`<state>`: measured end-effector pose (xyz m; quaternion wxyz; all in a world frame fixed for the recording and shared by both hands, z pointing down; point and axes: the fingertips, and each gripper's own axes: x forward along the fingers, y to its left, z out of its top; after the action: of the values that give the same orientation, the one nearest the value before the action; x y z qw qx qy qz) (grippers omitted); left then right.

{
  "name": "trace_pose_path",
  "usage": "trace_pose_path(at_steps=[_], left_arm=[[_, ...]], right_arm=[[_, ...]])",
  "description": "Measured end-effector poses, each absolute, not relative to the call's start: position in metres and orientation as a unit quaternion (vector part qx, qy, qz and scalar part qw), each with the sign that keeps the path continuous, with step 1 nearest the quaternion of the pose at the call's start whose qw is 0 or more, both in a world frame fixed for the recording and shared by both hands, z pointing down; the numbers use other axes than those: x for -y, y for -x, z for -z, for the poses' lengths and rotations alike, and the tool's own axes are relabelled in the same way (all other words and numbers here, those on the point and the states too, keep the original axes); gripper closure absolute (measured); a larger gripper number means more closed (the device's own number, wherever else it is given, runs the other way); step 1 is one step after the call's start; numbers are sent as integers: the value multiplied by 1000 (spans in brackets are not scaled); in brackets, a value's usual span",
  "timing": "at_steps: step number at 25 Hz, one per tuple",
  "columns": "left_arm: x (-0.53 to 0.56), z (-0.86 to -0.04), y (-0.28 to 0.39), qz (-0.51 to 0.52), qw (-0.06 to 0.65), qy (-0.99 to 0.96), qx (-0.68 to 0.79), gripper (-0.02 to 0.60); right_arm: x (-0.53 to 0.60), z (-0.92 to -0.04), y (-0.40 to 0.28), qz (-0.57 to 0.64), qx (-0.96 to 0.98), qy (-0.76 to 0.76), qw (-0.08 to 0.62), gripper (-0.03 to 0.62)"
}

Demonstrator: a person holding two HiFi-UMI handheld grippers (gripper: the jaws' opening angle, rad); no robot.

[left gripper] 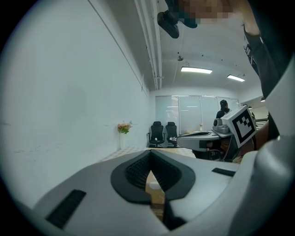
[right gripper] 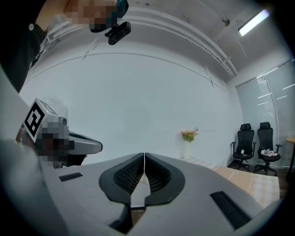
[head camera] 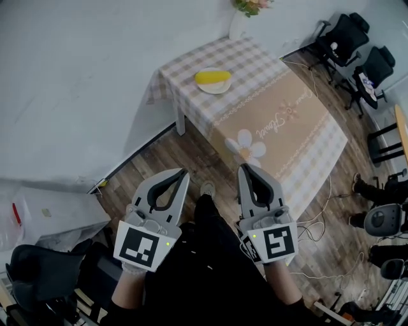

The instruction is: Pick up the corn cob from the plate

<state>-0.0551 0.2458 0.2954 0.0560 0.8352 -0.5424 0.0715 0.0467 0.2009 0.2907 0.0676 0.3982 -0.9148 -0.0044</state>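
A yellow corn cob (head camera: 213,77) lies on a white plate (head camera: 213,87) near the far end of a table with a checked cloth (head camera: 268,121). My left gripper (head camera: 185,171) and right gripper (head camera: 243,168) are held side by side over the wooden floor, well short of the table's near end. Both are shut with nothing between their tips. In the left gripper view the jaws (left gripper: 150,154) meet at the tip, and a bit of the plate (left gripper: 154,185) shows through the gap behind them. The right gripper view shows its jaws (right gripper: 144,156) closed too.
A vase of flowers (head camera: 252,7) stands at the table's far end by the white wall. Black office chairs (head camera: 344,38) and cables (head camera: 319,216) are on the right. A white bag (head camera: 51,213) and a dark chair (head camera: 38,274) sit at the lower left.
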Motion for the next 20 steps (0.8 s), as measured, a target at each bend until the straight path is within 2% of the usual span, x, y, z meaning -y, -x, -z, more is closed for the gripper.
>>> trace_pose_path(at_steps=[20], left_arm=[[-100,-299,64,-74,59,-819,566,569]], right_arm=[[-51,-295,-39,3,924,-376,73,551]])
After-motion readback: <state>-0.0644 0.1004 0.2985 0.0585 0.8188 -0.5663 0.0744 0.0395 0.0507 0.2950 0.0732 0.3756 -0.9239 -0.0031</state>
